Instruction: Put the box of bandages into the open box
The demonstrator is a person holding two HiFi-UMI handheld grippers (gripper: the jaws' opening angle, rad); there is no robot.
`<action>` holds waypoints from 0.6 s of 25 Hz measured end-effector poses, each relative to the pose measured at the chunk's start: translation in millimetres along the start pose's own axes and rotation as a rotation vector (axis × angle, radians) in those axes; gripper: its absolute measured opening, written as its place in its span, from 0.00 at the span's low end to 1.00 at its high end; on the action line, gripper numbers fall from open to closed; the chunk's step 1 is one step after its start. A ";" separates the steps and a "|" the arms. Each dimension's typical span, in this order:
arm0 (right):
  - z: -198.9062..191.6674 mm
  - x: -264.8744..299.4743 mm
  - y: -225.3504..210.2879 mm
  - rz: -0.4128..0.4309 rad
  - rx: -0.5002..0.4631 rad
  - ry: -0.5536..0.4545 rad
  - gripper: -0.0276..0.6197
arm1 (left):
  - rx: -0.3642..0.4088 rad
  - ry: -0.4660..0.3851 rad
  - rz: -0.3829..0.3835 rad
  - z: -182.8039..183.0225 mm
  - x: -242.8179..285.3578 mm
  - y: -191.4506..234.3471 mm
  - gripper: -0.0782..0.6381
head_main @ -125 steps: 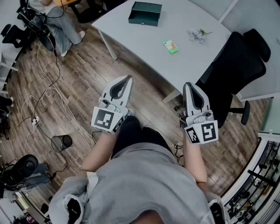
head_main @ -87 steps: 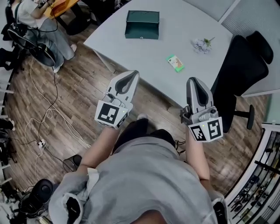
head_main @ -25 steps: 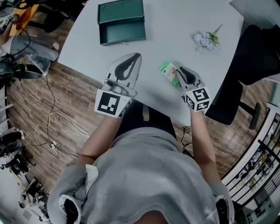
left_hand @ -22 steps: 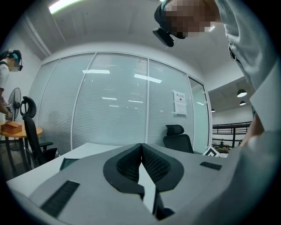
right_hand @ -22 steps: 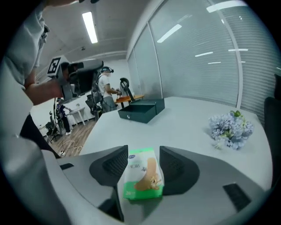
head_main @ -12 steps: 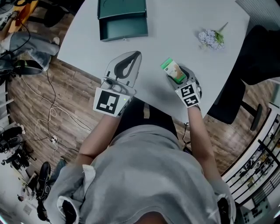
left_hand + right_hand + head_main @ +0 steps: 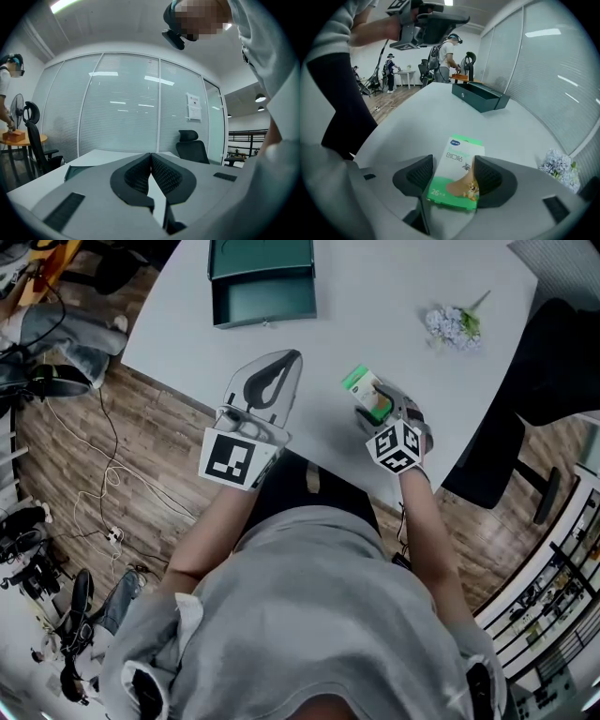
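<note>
Green-and-white, the one box of bandages [image 7: 364, 390] is seen lying flat near the front edge of the counter [image 7: 375, 296], bracketed by the jaws of the right gripper [image 7: 453, 174]. These have just been spread wide and are tipped down over it, apparently so that its long sides can be gripped, with no pad yet pressed on it. The left gripper [image 7: 151, 158] is held level and idle, jaws closed on nothing, while the single dark green open box [image 7: 262, 298] is set well apart at the far side and one sprig of flowers [image 7: 455, 322] off to the right.
</note>
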State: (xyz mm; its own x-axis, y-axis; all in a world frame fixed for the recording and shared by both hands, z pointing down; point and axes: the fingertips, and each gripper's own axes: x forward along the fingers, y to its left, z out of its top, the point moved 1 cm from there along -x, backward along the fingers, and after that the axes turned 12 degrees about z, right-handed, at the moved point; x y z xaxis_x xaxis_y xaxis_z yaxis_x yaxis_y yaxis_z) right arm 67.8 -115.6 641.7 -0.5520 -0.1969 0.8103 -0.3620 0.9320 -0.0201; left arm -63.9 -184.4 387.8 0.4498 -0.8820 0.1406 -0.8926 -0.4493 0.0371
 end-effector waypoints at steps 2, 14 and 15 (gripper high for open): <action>0.8 0.2 -3.1 -0.035 -0.006 -0.017 0.44 | 0.001 -0.001 0.002 0.9 1.1 1.8 0.14; 15.8 -35.7 -17.6 0.008 0.262 -0.209 0.16 | 0.003 -0.002 0.011 1.2 1.8 -3.1 0.14; 16.8 -40.5 -20.4 0.021 0.301 -0.242 0.15 | 0.004 -0.003 0.011 1.4 2.0 -4.8 0.14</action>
State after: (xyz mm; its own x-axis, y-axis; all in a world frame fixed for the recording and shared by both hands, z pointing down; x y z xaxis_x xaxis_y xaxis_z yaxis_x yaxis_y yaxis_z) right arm 85.0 -131.7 599.5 -0.7098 -0.2785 0.6470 -0.5335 0.8123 -0.2357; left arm -58.6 -184.2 386.5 0.4397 -0.8874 0.1384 -0.8976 -0.4397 0.0317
